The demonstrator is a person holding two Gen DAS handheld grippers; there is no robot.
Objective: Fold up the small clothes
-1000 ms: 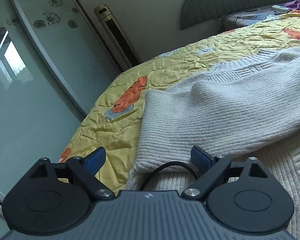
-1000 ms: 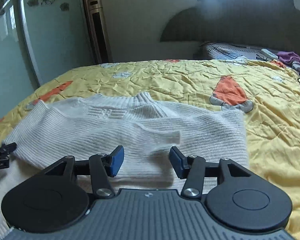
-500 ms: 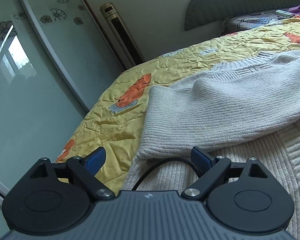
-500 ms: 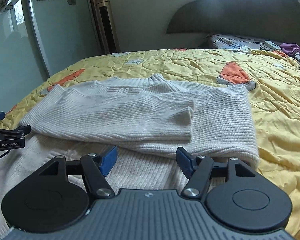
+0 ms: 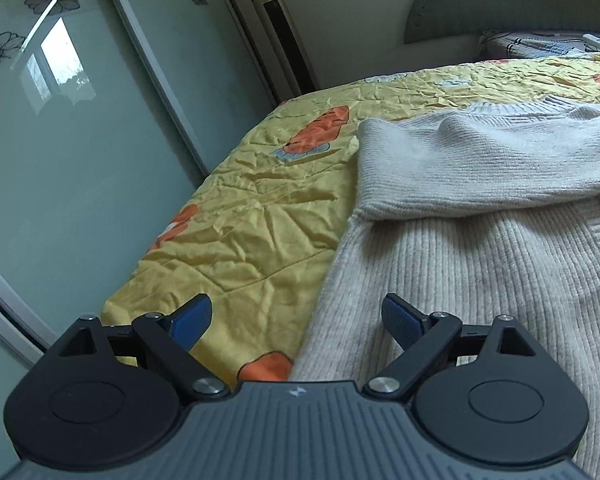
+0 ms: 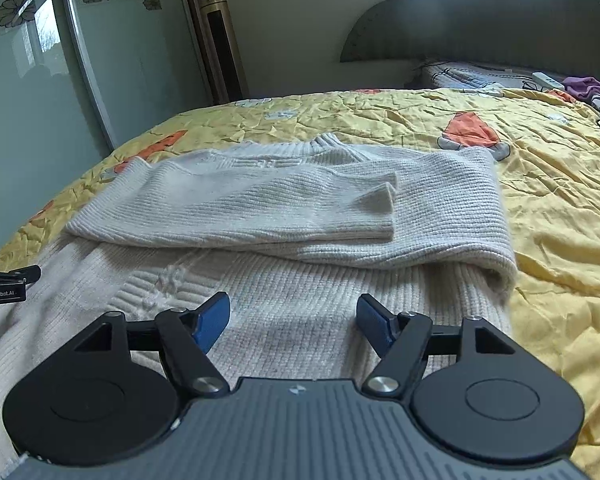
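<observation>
A cream ribbed knit sweater (image 6: 300,208) lies flat on the yellow quilt (image 6: 540,184), with both sleeves folded across its chest. My right gripper (image 6: 293,318) hovers over the lower body of the sweater; its jaws are opening and nothing is pressed between them. In the left wrist view the sweater (image 5: 480,240) fills the right half, with its left side edge running between the wide open jaws of my left gripper (image 5: 296,320). The left gripper's tip (image 6: 4,280) also shows at the left edge of the right wrist view.
Frosted glass sliding doors (image 5: 80,152) with flower prints stand close along the bed's left side. A tall tower appliance (image 6: 220,40) stands by the wall. At the headboard (image 6: 480,20) end lie a pillow, a white remote (image 6: 546,79), purple cloth (image 6: 588,86) and a black cable.
Both grippers drew back toward the sweater's near end, so the folded sleeves now lie farther ahead. The right jaws spread wider. The black cable is gone from the left wrist view.
</observation>
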